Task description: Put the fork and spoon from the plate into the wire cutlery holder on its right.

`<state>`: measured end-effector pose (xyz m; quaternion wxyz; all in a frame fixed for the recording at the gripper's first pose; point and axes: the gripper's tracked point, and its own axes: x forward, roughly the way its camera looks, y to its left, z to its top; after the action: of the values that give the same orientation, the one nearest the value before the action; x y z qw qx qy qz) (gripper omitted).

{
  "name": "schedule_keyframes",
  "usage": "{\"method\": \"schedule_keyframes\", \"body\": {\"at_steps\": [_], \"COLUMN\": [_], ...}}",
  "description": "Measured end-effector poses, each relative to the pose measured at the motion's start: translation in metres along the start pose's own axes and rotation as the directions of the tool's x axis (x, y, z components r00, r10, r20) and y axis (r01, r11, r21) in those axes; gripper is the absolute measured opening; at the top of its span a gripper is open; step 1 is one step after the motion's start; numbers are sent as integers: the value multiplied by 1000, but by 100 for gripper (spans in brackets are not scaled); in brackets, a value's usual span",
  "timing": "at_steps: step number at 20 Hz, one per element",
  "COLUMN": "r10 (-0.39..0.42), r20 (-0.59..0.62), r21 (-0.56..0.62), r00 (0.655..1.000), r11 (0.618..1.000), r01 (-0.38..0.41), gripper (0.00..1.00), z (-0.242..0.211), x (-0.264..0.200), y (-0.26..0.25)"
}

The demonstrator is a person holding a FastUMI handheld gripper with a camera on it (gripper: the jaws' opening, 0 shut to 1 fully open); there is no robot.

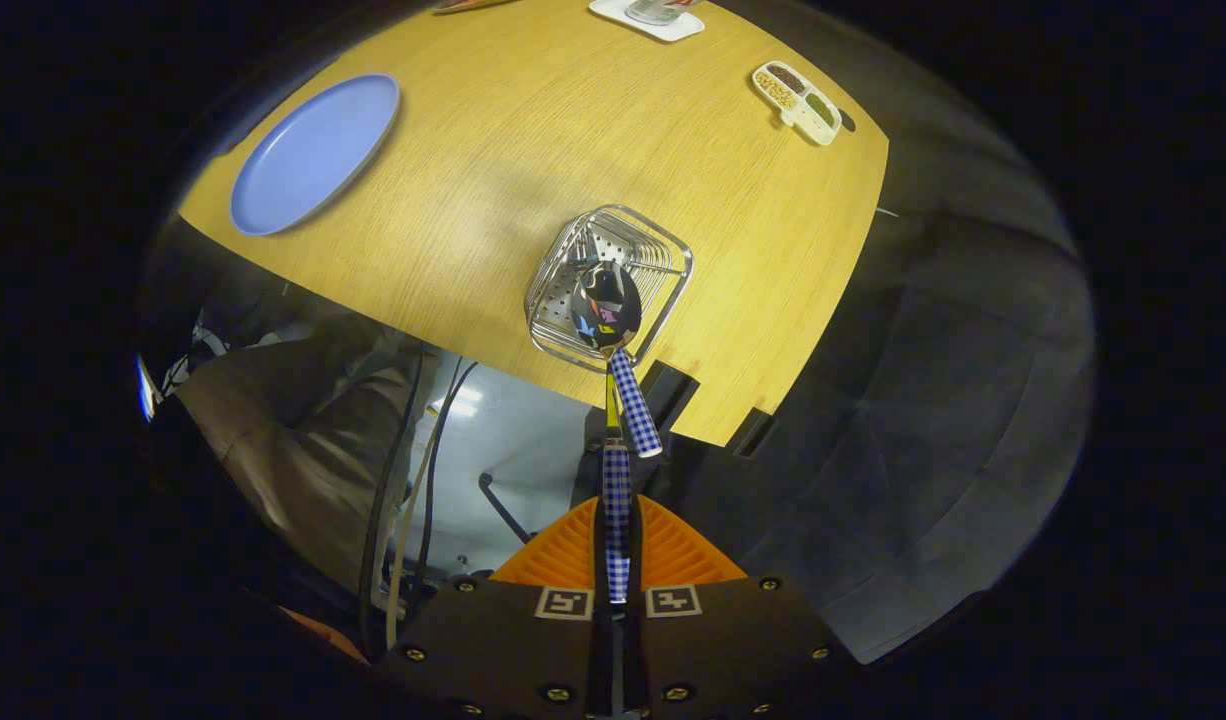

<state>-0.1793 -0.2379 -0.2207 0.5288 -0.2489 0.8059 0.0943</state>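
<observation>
The gripper [615,545] is clamped on a checked handle, hanging over the holder [609,286] where the spoon [607,305] already stands. Let go off-centre, and it could catch the rim and tip out.

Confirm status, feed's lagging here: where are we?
Hand-held gripper shut on spoon handle. Bowl hangs over wire cutlery holder; another checkered handle beside it. Plate bare.

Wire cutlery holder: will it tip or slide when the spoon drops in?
The wire cutlery holder looks light, being thin open wire, so a knock could probably slide it on the smooth wooden table. Its wide, low base suggests it won't tip easily. The tool is shut on the checked-handled spoon, bowl just above the holder, so release gently.
</observation>
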Motion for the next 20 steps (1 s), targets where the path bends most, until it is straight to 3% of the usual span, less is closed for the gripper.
{"method": "schedule_keyframes", "body": {"at_steps": [11, 20], "r10": [-3, 5], "r20": [-141, -112], "r21": [-64, -96], "r00": [990, 994], "r11": [998, 995], "r01": [-6, -16], "gripper": [6, 16], "z": [38, 61], "x": [24, 15], "y": [-10, -10]}}
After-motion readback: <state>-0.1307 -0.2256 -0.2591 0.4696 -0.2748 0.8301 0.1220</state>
